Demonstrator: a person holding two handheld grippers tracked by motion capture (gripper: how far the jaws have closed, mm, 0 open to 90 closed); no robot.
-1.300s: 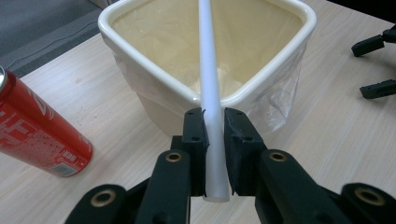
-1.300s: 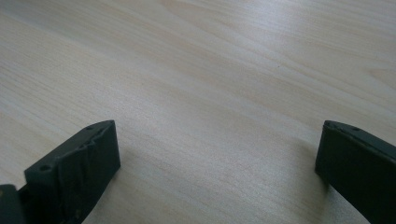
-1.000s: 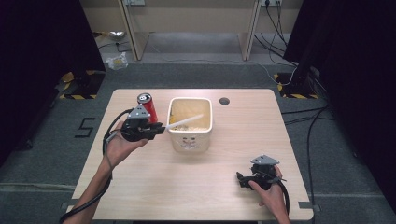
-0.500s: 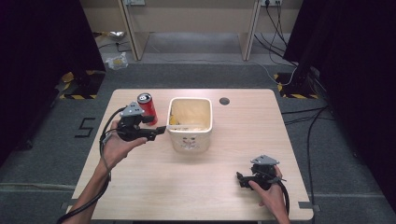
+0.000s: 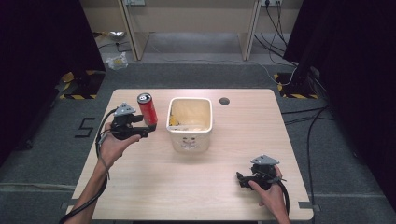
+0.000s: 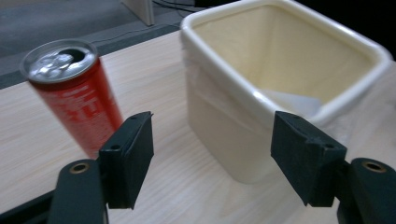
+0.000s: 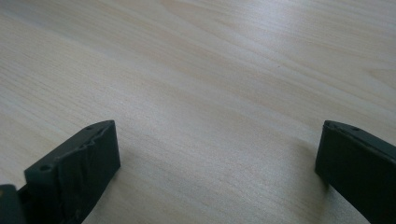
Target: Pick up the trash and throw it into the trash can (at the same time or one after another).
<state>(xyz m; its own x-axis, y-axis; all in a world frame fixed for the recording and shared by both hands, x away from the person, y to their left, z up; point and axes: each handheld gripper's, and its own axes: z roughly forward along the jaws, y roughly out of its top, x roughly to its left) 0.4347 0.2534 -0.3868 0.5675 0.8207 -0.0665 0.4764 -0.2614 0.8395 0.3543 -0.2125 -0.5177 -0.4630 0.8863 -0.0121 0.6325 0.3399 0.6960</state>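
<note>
A red drink can (image 5: 146, 109) stands on the wooden table (image 5: 196, 186), left of a cream square bin (image 5: 190, 122). My left gripper (image 5: 146, 131) is just in front of the can, open, its jaws pointing at the bin. In the left gripper view the can (image 6: 74, 95) rises behind the left jaw and the bin (image 6: 243, 140) sits ahead of the open gripper (image 6: 214, 136); white paper (image 6: 292, 100) lies inside the bin. My right gripper (image 5: 241, 179) rests low at the table's front right, open over bare wood (image 7: 215, 144).
A small dark round hole (image 5: 224, 101) marks the table behind the bin. Cables (image 5: 299, 121) trail over the grey floor to the right. Yellow-black striped bases (image 5: 289, 88) stand on the floor beyond the table's far corners.
My left gripper has drawn back leftward from the bin to a spot beside the can. The right gripper has stayed where it was.
</note>
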